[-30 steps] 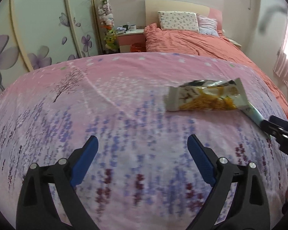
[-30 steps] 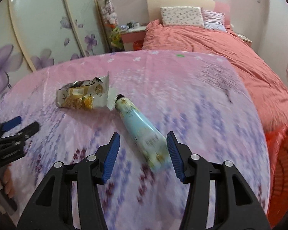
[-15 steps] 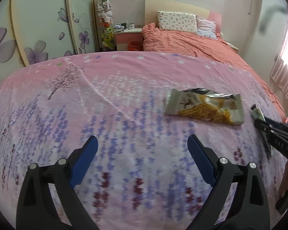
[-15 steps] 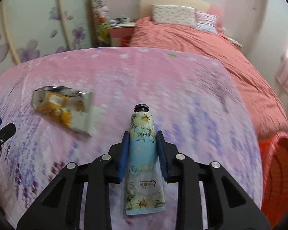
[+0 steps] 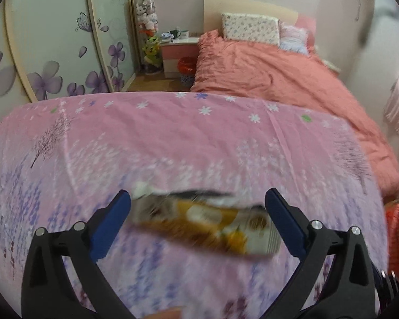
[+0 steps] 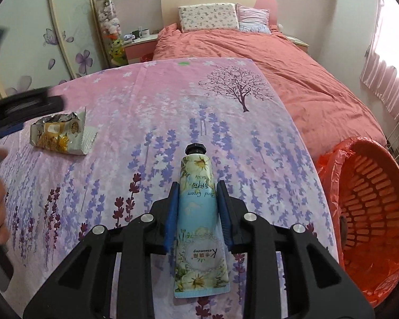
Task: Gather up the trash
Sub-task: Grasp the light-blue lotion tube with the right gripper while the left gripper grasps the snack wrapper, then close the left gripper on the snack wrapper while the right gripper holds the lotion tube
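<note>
Right hand-held gripper point(image 6: 198, 210): jaws pressed onto the hand-cream tube point(image 6: 199, 220), cap forward. A second ago the tube lay loose on the surface point(image 6: 252, 138) between spread jaws; half a second ago the jaws had closed on it, and it now appears lifted clear of the cloth, though contact at its tail cannot be ruled out. The orange basket point(image 6: 372, 202) stands just off the surface's right edge, so the tube seems ready to be carried there.

Left hand-held gripper point(image 5: 198, 220): jaws spread wide, bracketing the snack wrapper point(image 5: 207, 226), which lies blurred on the surface between the blue pads point(image 5: 111, 220). Earlier this wrapper lay well ahead and to the right of the gripper; the gripper has since advanced over it. No pinch is made yet. One item is thus secured and the other is aligned for grasping.
</note>
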Action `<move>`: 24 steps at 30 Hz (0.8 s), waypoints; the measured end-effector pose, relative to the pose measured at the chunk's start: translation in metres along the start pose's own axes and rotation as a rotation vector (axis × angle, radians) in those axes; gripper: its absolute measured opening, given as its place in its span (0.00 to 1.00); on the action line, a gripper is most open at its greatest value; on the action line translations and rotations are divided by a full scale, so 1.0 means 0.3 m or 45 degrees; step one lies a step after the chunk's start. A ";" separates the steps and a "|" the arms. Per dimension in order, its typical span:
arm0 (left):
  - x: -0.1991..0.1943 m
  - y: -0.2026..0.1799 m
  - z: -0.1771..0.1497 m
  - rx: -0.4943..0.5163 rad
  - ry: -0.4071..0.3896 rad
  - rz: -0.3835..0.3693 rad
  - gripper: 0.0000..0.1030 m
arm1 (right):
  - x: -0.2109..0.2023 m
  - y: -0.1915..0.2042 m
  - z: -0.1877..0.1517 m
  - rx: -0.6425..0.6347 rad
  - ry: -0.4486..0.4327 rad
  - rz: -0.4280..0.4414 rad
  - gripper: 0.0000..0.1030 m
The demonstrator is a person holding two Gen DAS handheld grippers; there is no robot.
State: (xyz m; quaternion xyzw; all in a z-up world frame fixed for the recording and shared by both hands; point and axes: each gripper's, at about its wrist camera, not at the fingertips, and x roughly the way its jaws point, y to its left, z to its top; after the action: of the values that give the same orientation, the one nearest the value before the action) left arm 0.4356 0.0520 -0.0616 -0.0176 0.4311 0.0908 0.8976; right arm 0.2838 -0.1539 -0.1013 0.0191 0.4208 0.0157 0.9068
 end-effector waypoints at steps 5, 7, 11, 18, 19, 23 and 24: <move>0.101 -0.057 0.004 0.068 0.078 0.193 0.96 | -0.001 -0.018 -0.004 0.006 -0.001 0.010 0.28; 0.104 -0.040 -0.017 0.073 0.087 0.210 0.96 | -0.001 -0.015 -0.003 0.010 -0.001 0.014 0.28; 0.060 0.040 -0.085 0.050 0.103 0.122 0.96 | -0.001 -0.039 -0.003 0.015 -0.002 0.025 0.28; -0.033 0.212 -0.213 0.064 0.077 0.045 0.96 | 0.002 -0.023 -0.003 -0.010 0.000 -0.006 0.28; -0.033 0.236 -0.210 0.048 0.070 0.038 0.96 | 0.001 -0.018 -0.004 -0.012 0.000 -0.009 0.28; -0.019 0.282 -0.175 -0.006 0.059 -0.008 0.95 | -0.003 -0.007 -0.005 -0.005 0.000 -0.001 0.28; -0.011 0.284 -0.169 -0.004 0.061 -0.014 0.90 | -0.004 -0.008 -0.006 -0.001 0.000 0.005 0.28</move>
State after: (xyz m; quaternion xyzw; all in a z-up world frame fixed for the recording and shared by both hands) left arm 0.3793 0.1297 -0.0867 -0.0234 0.4521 0.0861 0.8875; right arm 0.2818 -0.1563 -0.1016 0.0196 0.4207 0.0175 0.9068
